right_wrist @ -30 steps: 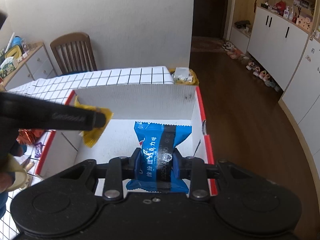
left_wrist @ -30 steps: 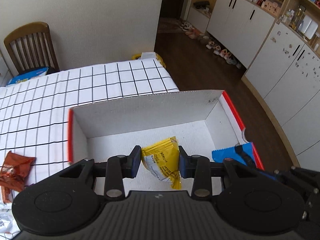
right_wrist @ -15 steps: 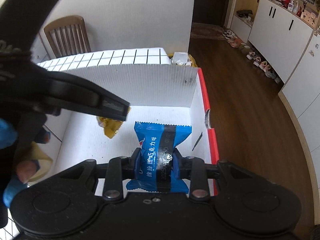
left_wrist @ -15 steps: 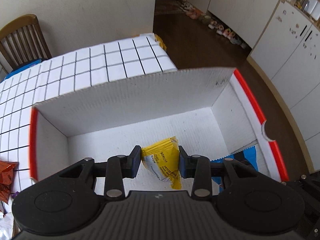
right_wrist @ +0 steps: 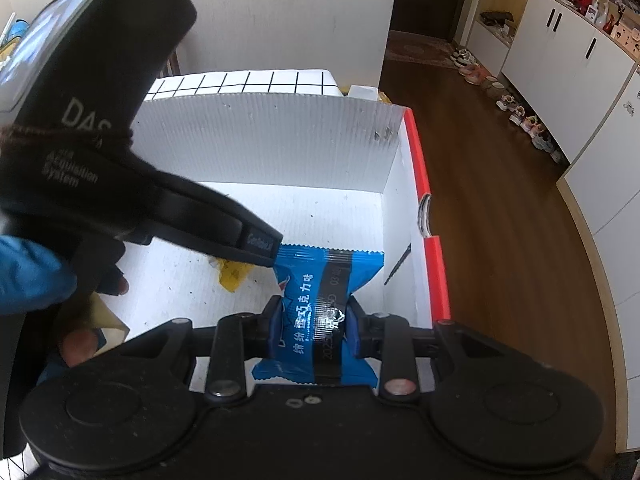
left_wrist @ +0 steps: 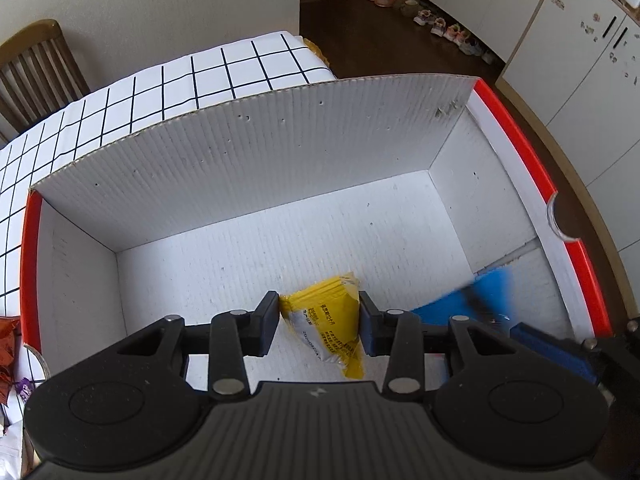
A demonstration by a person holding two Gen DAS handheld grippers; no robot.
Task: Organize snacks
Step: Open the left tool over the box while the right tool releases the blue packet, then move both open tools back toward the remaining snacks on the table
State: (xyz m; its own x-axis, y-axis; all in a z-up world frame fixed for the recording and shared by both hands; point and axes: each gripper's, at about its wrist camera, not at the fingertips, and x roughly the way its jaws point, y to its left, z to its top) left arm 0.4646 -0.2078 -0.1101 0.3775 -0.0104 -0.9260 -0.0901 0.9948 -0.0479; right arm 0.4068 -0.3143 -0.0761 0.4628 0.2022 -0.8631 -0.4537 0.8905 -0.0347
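A white corrugated box [left_wrist: 280, 140] with red edges stands on the table. My left gripper [left_wrist: 319, 308] hangs low inside it with a yellow snack packet [left_wrist: 324, 320] between its pads. Its jaws are opening, but the pads still touch the packet. In the right wrist view my right gripper [right_wrist: 312, 320] is shut on a blue snack packet [right_wrist: 328, 268], low in the box [right_wrist: 280, 136] by its right wall. The left gripper's finger [right_wrist: 256, 242] reaches in from the left, with the yellow packet [right_wrist: 234, 276] showing under it. The blue packet [left_wrist: 480, 296] is blurred in the left wrist view.
The table wears a white cloth with a black grid [left_wrist: 160, 80]. A wooden chair [left_wrist: 32, 60] stands behind it. Orange-brown snack packets [left_wrist: 8, 344] lie left of the box. A hand in a blue sleeve [right_wrist: 32, 276] holds the left gripper. White cabinets [left_wrist: 580, 60] and shoes [left_wrist: 440, 24] line the floor at right.
Both grippers have sunk deeper into the box, each with its packet, and the box fills more of both views. The left jaws stand slightly wider than before.
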